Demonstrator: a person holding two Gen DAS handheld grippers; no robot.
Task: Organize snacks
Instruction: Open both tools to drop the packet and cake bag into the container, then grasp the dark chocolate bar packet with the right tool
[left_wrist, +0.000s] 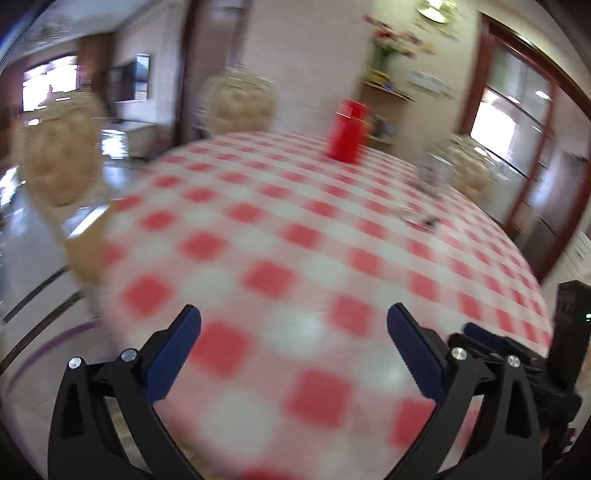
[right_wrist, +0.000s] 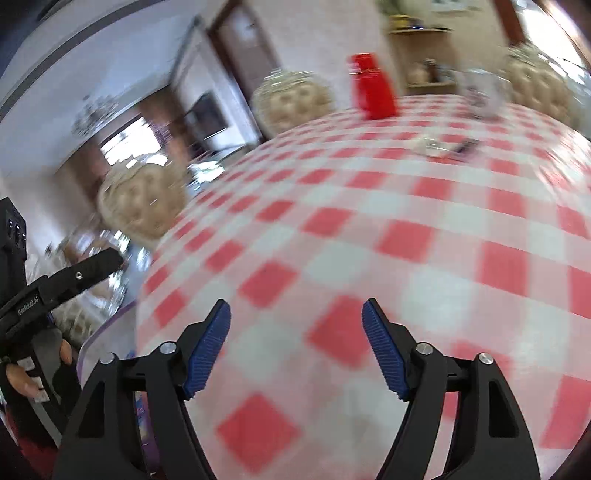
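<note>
Home dining room, checked tablecloth (left_wrist: 295, 229), tufted chairs (left_wrist: 240, 103), wall shelf with flowers (left_wrist: 388, 44)

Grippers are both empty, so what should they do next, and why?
Probably reach across the checked tablecloth toward the small flat packets lying near the clear container. Both the left gripper and right gripper stand open with nothing between them. The picture is blurred, so what the packets are is unclear.
</note>
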